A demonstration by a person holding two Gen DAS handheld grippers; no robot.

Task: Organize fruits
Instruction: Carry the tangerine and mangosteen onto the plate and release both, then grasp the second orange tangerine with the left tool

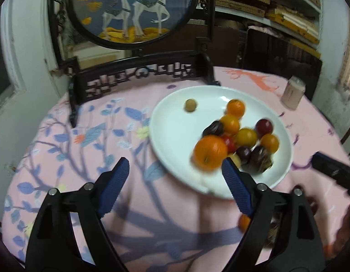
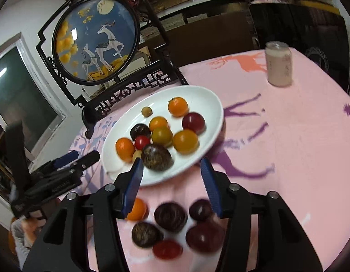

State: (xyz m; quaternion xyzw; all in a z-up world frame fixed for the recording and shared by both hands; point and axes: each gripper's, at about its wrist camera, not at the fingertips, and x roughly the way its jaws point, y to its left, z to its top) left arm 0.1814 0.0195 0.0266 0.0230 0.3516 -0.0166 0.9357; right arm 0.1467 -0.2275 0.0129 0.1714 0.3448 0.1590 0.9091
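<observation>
Loose fruits (image 2: 172,226) under right tongs (image 2: 172,167) | both tongs wide, empty | plate (image 2: 204,99) beyond

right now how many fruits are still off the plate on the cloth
6 by the right wrist view: orange one, dark ones, big plum-red one, red one. The tongs may hide more.
</observation>
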